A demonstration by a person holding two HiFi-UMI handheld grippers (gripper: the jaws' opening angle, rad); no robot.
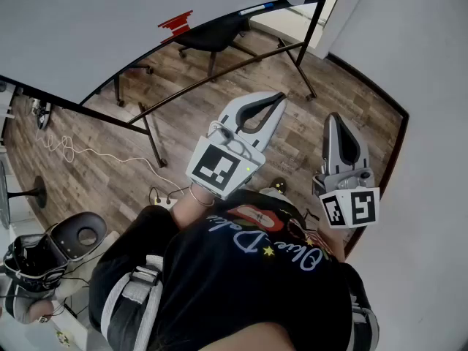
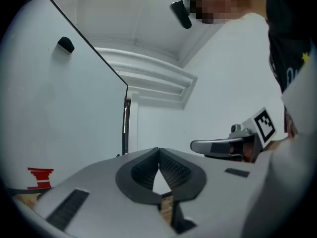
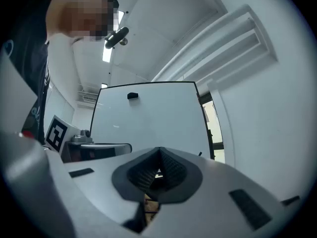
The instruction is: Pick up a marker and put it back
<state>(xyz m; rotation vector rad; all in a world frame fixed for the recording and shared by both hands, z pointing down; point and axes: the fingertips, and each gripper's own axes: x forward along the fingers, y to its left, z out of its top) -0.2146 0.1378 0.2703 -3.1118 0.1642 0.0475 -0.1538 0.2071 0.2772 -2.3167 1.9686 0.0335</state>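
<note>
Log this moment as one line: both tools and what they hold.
left tool: shut, empty | right tool: shut, empty | both held level | whiteboard ahead of right tool

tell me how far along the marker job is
Done: nothing that shows yet. In hand: the left gripper and the right gripper are both shut and empty. They are held level, facing the whiteboard, with no marker between either pair of jaws. Left: the whole job, which means moving in to the whiteboard, picking up a marker and putting it back.
</note>
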